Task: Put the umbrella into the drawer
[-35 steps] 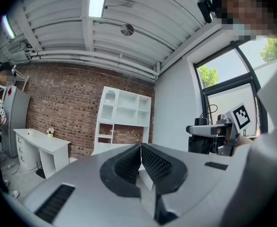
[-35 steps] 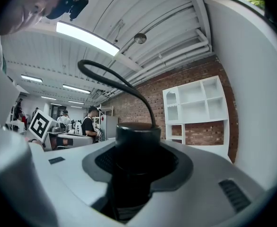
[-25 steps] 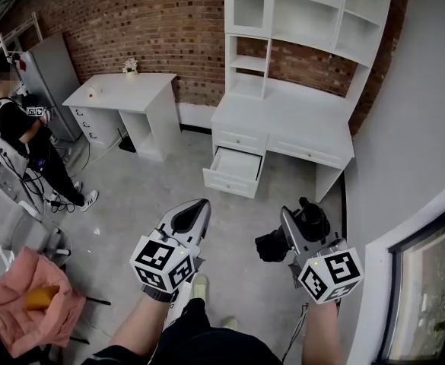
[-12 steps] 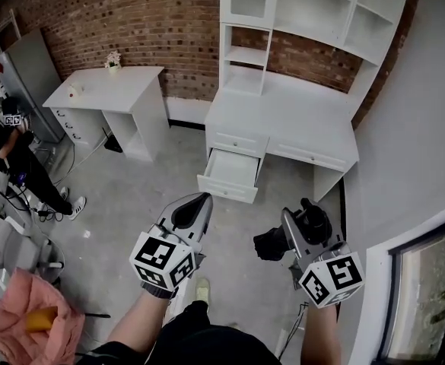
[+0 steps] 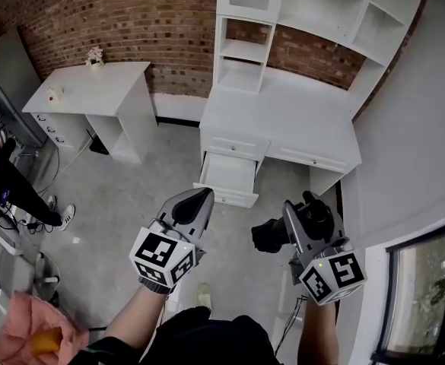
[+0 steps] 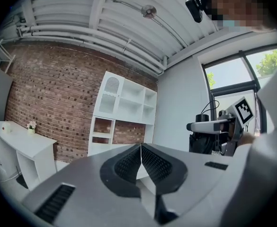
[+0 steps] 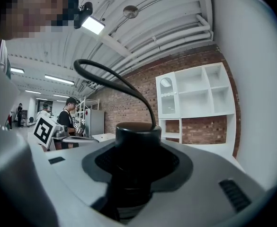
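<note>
Black umbrella, folded short (looped wrist strap)

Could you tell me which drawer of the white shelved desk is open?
The lower left drawer, pulled out; the upper left drawer and right drawer are shut.

2 grippers: left hand-held gripper, right hand-held gripper. 1 umbrella. 1 open drawer. 2 white desks: small tabletop, wide tabletop. 1 shelf unit. 1 pink cloth.
</note>
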